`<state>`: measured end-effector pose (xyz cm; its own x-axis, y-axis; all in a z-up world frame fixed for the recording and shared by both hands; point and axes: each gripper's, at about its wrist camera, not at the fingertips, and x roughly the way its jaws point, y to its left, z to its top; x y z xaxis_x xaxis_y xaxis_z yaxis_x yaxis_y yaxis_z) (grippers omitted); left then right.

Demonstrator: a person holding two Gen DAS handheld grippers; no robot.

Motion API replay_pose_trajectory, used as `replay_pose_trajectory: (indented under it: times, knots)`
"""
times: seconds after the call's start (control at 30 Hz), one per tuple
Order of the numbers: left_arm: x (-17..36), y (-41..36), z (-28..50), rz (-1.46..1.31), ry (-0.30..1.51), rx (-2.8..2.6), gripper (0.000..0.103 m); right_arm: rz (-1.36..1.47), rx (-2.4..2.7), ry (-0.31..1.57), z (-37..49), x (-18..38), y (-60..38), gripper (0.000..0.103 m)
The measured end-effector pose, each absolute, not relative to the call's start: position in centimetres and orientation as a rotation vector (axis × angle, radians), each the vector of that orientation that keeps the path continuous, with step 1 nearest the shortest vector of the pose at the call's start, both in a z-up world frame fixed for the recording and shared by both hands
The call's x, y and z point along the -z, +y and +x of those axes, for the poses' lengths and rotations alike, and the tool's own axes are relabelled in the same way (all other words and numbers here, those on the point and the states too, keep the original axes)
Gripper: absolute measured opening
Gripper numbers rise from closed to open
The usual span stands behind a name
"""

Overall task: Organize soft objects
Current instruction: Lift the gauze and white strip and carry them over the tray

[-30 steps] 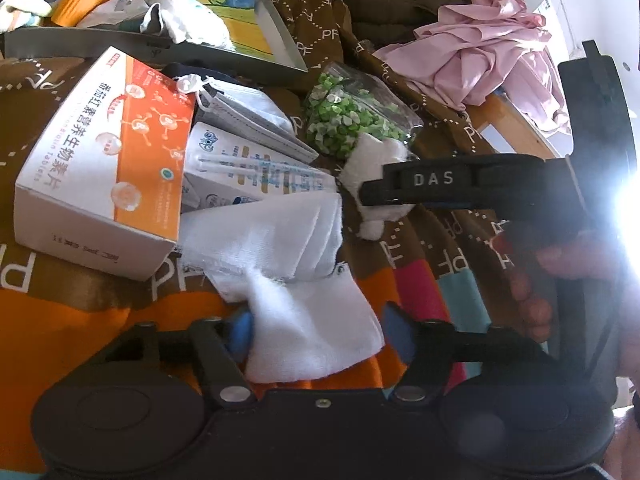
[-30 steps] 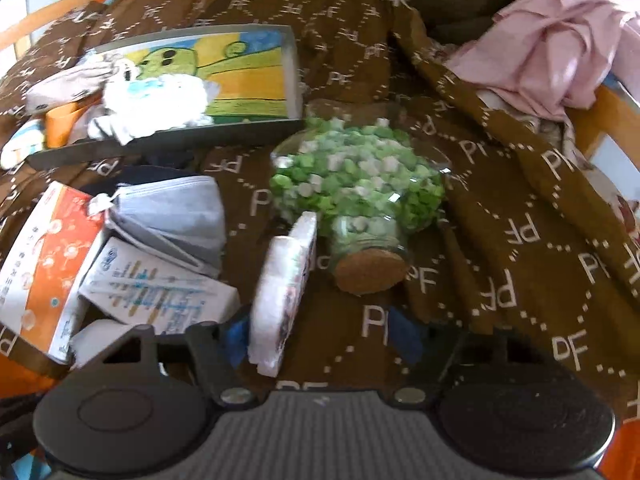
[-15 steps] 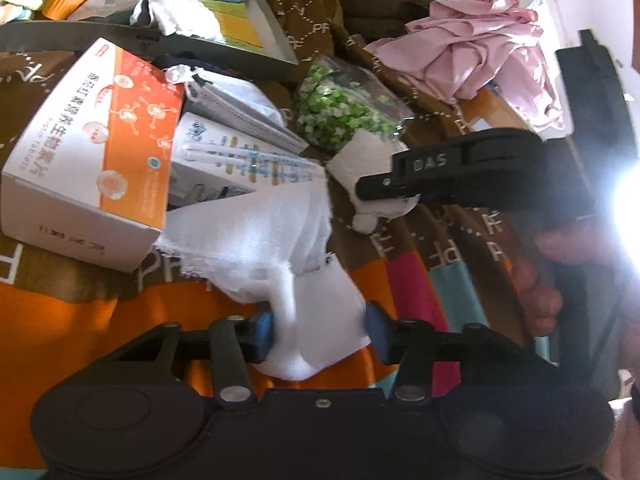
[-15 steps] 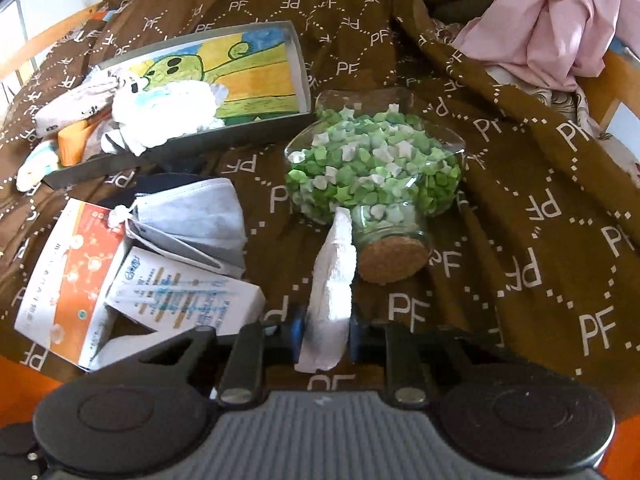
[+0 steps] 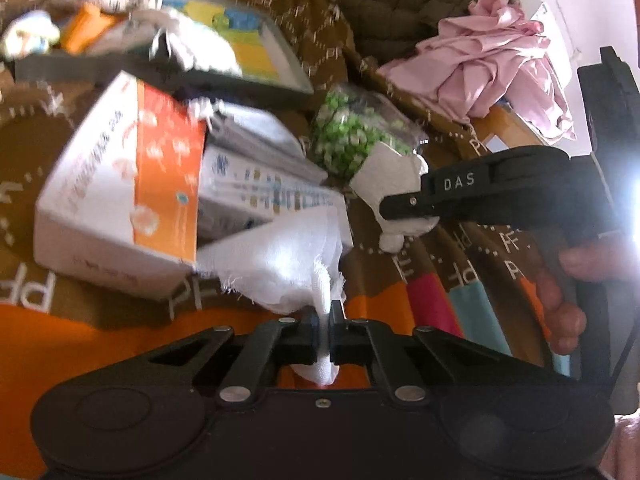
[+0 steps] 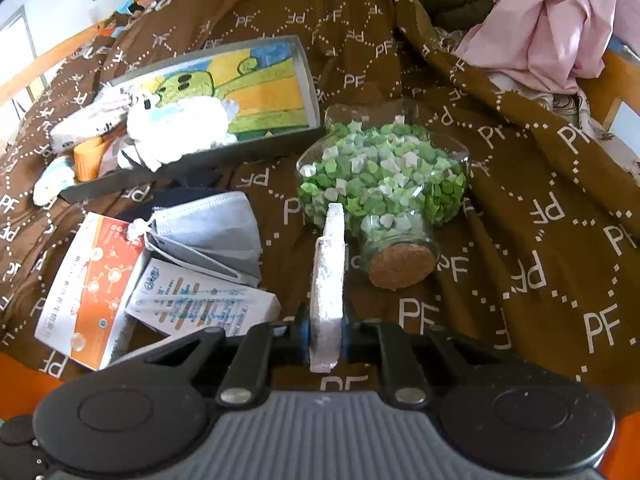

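**Both grippers clamping white soft pieces on the bedspread**

A white gauze cloth (image 5: 288, 264) is lying bunched against the orange-and-white box (image 5: 120, 196), and the left gripper (image 5: 325, 334) is pinching its near corner, having just closed on it. A folded white pad (image 6: 329, 276) is standing on edge in the right gripper (image 6: 326, 334), whose jaws have also just closed, clenching it. Just beyond the pad, a corked glass jar (image 6: 384, 200) of green paper stars is lying on its side. A grey face mask (image 6: 208, 232) is resting by a small carton (image 6: 204, 304). Farther back, a tray (image 6: 308, 80) is holding soft items, all on the brown blanket (image 6: 520, 240). A pink garment (image 6: 560, 20) is sitting crumpled at the far right.
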<state>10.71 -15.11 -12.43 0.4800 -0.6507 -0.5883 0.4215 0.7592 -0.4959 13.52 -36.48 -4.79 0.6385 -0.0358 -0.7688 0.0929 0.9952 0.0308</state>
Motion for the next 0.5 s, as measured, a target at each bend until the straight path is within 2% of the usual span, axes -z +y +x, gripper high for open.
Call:
replay_pose_trajectory:
  times: [0.5]
  knots:
    - [8.6, -15.0, 8.2, -0.196, 0.556, 0.607, 0.004, 0.054, -0.039, 0.672, 12.1, 2.4, -35.0, 0.015]
